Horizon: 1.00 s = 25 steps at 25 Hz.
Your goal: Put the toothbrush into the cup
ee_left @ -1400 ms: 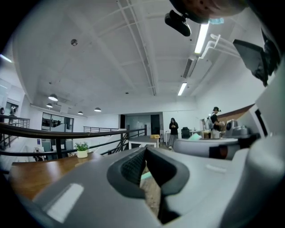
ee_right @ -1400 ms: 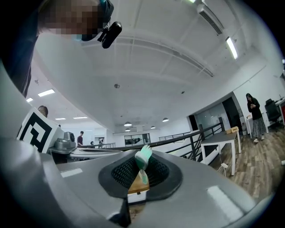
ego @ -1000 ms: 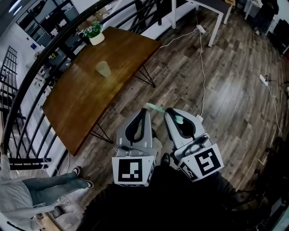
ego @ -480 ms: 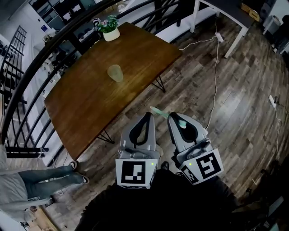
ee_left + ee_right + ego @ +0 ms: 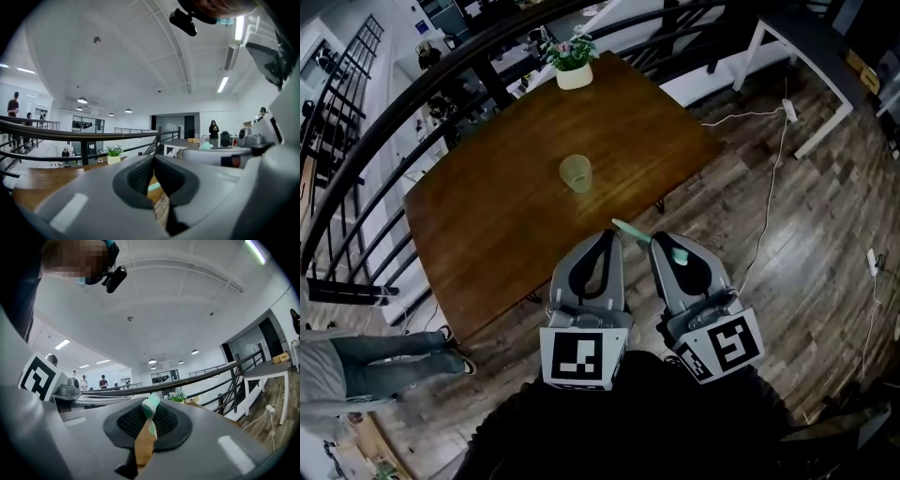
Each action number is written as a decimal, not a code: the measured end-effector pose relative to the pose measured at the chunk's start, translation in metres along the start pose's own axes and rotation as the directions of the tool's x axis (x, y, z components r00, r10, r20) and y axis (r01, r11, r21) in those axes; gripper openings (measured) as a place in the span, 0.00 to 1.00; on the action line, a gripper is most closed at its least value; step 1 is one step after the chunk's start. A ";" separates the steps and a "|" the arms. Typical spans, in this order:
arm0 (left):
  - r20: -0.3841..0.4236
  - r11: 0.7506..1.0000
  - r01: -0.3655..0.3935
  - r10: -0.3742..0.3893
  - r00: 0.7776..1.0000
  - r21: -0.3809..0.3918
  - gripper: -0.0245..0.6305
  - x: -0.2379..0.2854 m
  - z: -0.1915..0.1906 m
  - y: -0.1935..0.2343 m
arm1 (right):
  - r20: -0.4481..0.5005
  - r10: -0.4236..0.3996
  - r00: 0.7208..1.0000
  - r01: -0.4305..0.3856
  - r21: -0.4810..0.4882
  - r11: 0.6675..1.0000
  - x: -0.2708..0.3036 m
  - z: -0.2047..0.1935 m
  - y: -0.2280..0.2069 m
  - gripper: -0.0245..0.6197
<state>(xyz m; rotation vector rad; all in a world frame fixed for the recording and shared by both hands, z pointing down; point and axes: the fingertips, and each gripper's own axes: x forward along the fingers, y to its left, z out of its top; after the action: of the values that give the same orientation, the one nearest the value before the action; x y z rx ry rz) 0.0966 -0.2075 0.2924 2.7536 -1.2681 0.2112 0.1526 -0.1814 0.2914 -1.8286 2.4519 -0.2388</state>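
**Mia:** What is the biggest thing here?

**Ben:** The brown wooden table. It stands on a wood floor, and a black rail runs along its far side.

**Mia:** And the two grey things near us?

**Ben:** Those are the grippers, side by side at the near edge of the table. The left gripper has its jaws closed with nothing in them. The right gripper is pinched tight on the toothbrush.

**Mia:** What is on the table?

**Ben:** A plant pot sits at the far edge. The cup stands upright in the middle, well apart from the grippers.

**Mia:** Where is the toothbrush, then?

**Ben:** Up in the air in the right gripper, not in the cup yet. Its long end sticks out to the left, past the tip of the left gripper.

**Mia:** Is it hard to carry?

**Ben:** I think it is light, thin and stiff. It looks smooth, so it could slip or twist in the pads. Holding it by the handle, near the middle, seems best. The cup looks light too, so a bump might knock it over.

**Mia:** What does the toothbrush look like?

**Ben:** It is pale green with a bit of white. It is a skinny stick with a fatter end at the jaws. I cannot tell which end has the bristles.
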 end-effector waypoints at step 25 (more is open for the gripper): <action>0.126 0.990 -0.142 0.141 0.982 -0.003 0.05 0.045 0.053 0.091 | 0.044 0.144 0.989 -0.139 -0.093 0.986 0.109 0.043 0.007 0.07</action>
<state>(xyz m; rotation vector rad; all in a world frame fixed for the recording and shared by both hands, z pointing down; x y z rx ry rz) 0.0603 -0.3082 0.2514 2.7219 -1.4980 0.0534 0.1209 -0.2867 0.2514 -1.6598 2.5817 -0.0728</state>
